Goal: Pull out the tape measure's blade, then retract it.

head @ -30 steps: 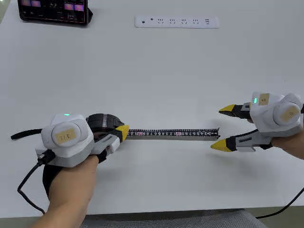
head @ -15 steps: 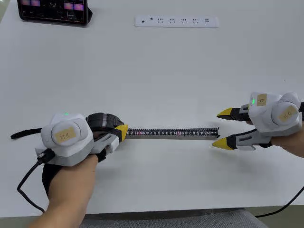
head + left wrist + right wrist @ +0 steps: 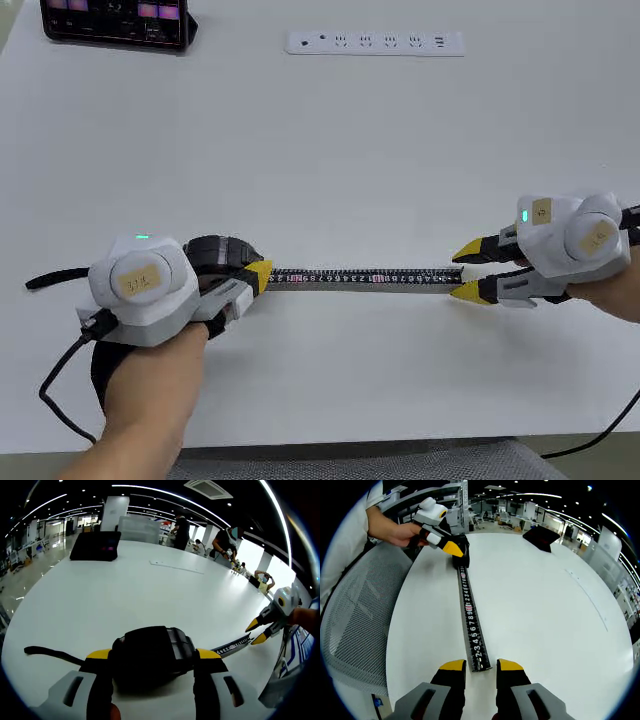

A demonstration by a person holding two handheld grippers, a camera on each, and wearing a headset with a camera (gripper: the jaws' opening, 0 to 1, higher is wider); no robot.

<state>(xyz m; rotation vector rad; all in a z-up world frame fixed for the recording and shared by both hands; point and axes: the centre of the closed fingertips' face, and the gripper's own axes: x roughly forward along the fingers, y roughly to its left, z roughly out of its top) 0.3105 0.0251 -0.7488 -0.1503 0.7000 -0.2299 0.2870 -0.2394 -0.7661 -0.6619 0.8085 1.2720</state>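
Note:
A black tape measure case (image 3: 220,258) lies on the white table at the left, and my left gripper (image 3: 245,265) is shut on it. In the left gripper view the case (image 3: 152,652) sits between the two yellow-tipped jaws. Its blade (image 3: 365,277) runs flat along the table to the right. My right gripper (image 3: 465,271) stands at the blade's free end, one tip on each side. In the right gripper view the blade (image 3: 470,610) ends between the tips of the right gripper (image 3: 482,666), with small gaps either side, so the jaws are open but narrow.
A white power strip (image 3: 375,43) and a dark tablet (image 3: 115,20) lie at the table's far edge. The case's black strap (image 3: 55,278) trails left. A cable (image 3: 60,385) hangs by the front edge. A mesh chair (image 3: 360,630) stands beside the table.
My right gripper has shifted left to the blade's end and its jaws have narrowed around it. The left gripper, the case and the blade's length are unchanged.

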